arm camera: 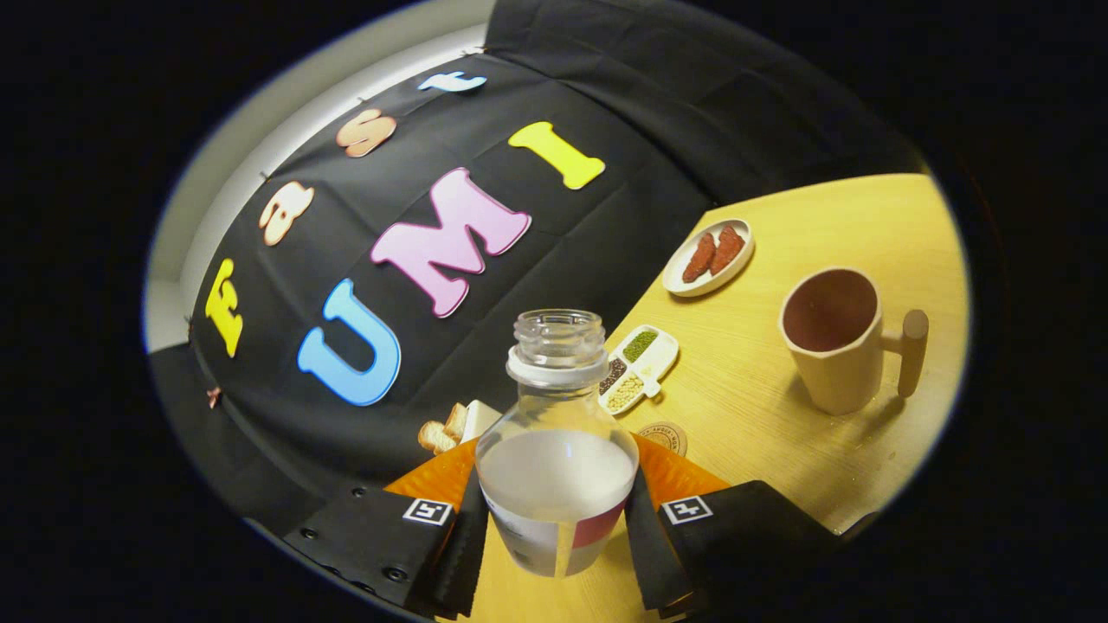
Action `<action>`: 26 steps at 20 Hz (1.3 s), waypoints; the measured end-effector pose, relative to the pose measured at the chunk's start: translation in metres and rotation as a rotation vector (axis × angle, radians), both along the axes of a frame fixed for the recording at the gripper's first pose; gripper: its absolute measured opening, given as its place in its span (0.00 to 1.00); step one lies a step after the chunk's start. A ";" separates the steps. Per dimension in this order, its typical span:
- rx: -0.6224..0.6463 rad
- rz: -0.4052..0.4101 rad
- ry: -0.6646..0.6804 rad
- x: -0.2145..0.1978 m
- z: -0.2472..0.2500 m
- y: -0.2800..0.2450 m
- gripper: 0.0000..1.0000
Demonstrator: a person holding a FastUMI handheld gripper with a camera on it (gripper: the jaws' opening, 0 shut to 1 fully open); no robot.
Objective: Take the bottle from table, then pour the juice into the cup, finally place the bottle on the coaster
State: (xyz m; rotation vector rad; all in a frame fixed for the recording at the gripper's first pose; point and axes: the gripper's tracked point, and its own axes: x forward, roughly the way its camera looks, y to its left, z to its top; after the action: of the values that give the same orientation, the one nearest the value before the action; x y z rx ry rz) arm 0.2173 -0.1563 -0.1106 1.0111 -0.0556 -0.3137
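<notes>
A clear glass bottle (557, 450) with no cap, about half full of pale cloudy juice, stands between my two fingers. My gripper (556, 541) is shut on the bottle, both black pads (464, 541) pressing its lower sides. The view is tilted, so the table slopes. Beyond the fingers stands a beige cup (835, 337) with a dark inside and a wooden handle, upright and apart from the bottle. A round brown coaster (666, 435) lies on the table just behind the bottle, partly hidden by it.
An orange mat (684, 472) lies under and behind the bottle. A small divided dish of beans (638, 368), an oval plate with red-brown pieces (710, 257) and some bread slices (443, 430) sit further back on the wooden table (866, 225).
</notes>
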 end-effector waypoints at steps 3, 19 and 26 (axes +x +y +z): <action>0.163 -0.041 -0.029 -0.002 -0.005 -0.019 0.73; 0.756 -0.190 -0.100 0.004 -0.029 -0.066 0.73; 0.949 -0.195 -0.101 0.013 -0.040 -0.062 0.73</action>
State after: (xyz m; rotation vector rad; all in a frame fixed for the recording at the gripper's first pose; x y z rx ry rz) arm 0.2300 -0.2187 -0.1509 1.9702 -0.1009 -0.4828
